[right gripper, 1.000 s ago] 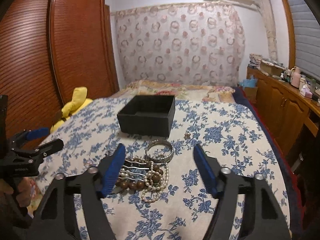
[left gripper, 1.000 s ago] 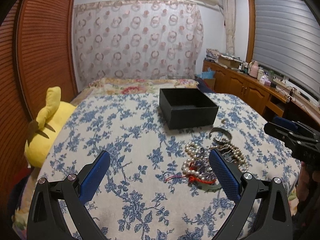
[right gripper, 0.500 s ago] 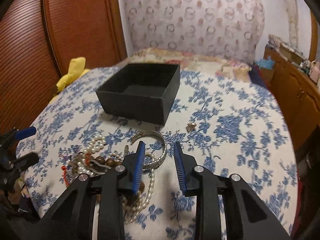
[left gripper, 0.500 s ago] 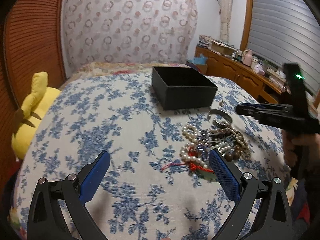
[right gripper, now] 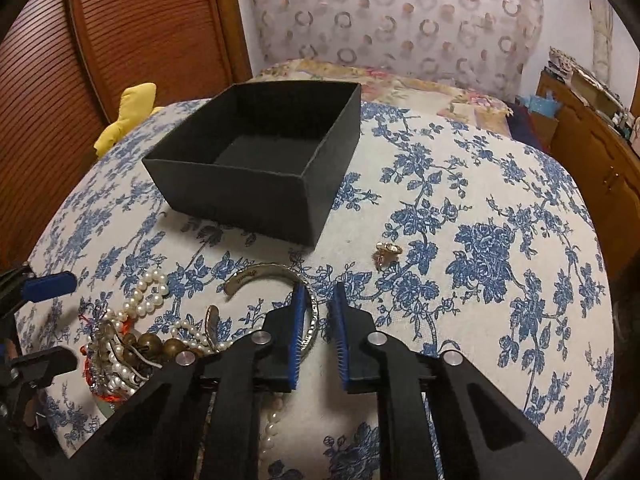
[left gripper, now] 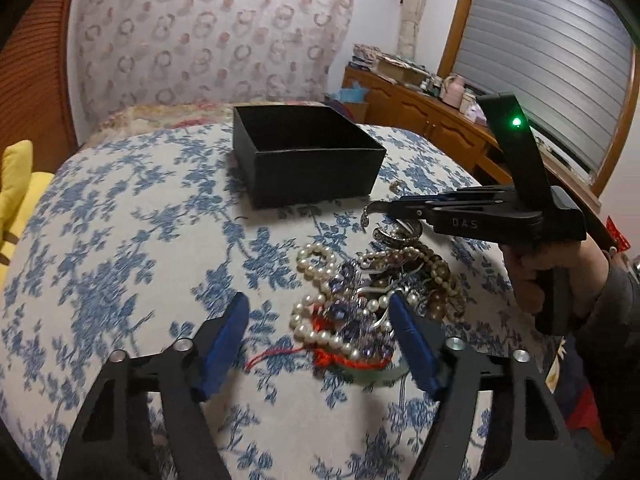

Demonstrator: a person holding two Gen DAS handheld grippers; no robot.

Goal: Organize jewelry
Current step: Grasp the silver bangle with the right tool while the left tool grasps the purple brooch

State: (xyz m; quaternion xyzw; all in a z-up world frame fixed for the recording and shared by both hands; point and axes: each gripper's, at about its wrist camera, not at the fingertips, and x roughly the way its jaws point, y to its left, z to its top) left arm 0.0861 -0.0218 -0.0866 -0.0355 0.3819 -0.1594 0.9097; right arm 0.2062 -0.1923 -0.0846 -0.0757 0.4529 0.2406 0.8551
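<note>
Silver metal, stiff and light: the cuff bracelet [right gripper: 276, 280] has its band between the right gripper [right gripper: 318, 300] pads, jaws narrowed, perhaps not yet pinching. Grip the band's edge; it's slippery. Left gripper [left gripper: 320, 312] gapes over the pearl tangle [left gripper: 352, 304].

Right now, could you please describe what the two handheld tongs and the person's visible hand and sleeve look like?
Both tongs, left and right, have matte black angular frames, silver pivot screws and ribbed blue finger pads. Seen from the left camera, the right unit carries white lettering on its body and an upright black post with a green light. The bare hand wears a grey sleeve.
</note>
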